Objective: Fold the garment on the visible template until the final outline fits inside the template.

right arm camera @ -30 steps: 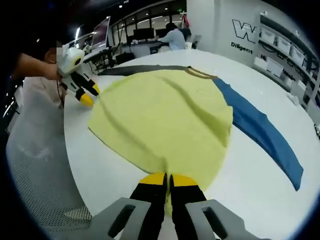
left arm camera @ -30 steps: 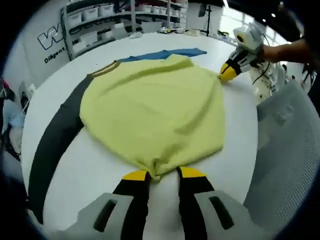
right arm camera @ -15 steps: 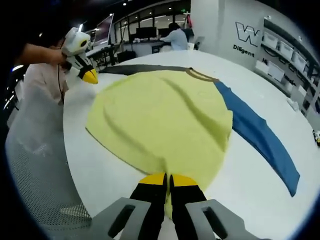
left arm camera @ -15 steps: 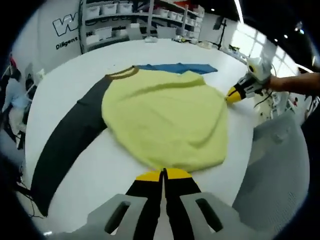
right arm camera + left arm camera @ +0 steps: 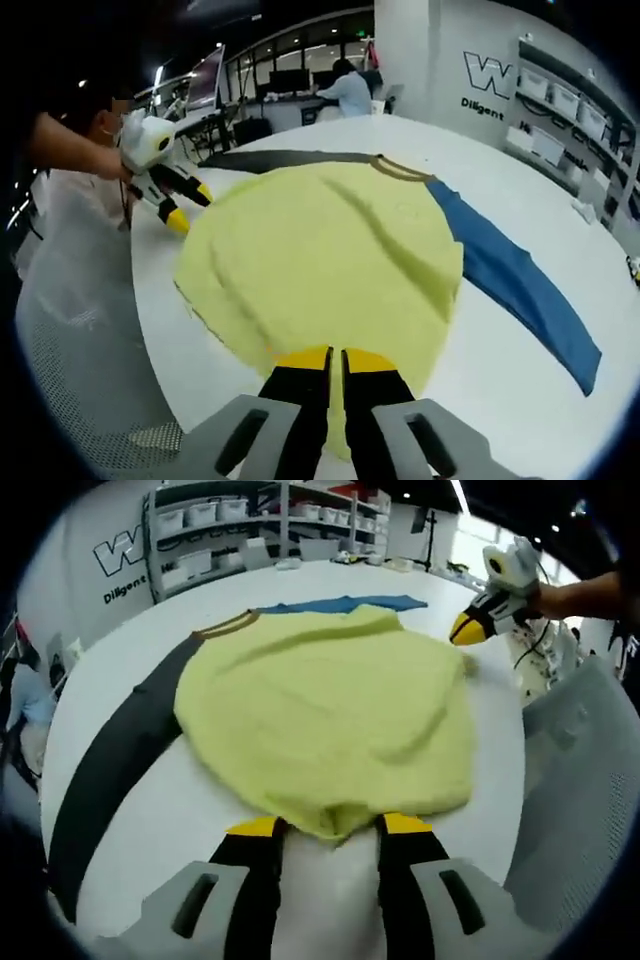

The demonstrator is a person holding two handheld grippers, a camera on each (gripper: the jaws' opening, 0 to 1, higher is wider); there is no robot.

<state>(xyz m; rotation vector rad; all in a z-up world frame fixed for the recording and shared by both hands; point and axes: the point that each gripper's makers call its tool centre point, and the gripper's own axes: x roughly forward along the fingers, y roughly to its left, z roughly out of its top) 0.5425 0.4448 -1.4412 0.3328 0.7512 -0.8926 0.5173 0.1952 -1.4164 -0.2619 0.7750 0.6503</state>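
Change: the left gripper [image 5: 325, 827], pinched together half a second ago, now stands with its jaws spread wide at the hem.
Left gripper: parted, yellow tips either side of the near hem fold, gripping nothing.
Right gripper [image 5: 333, 358]: jaws nearly together, clamping the yellow hem edge.
Garment [image 5: 320, 715]: yellow body spread flat on the white table [image 5: 140, 630]; dark sleeve [image 5: 110, 770] and blue sleeve [image 5: 515, 285] stretch out to opposite sides; brown collar [image 5: 225, 627] at the far end.
Surroundings: grey mesh chair [image 5: 580, 780] beside the table; shelving [image 5: 230, 530] behind.
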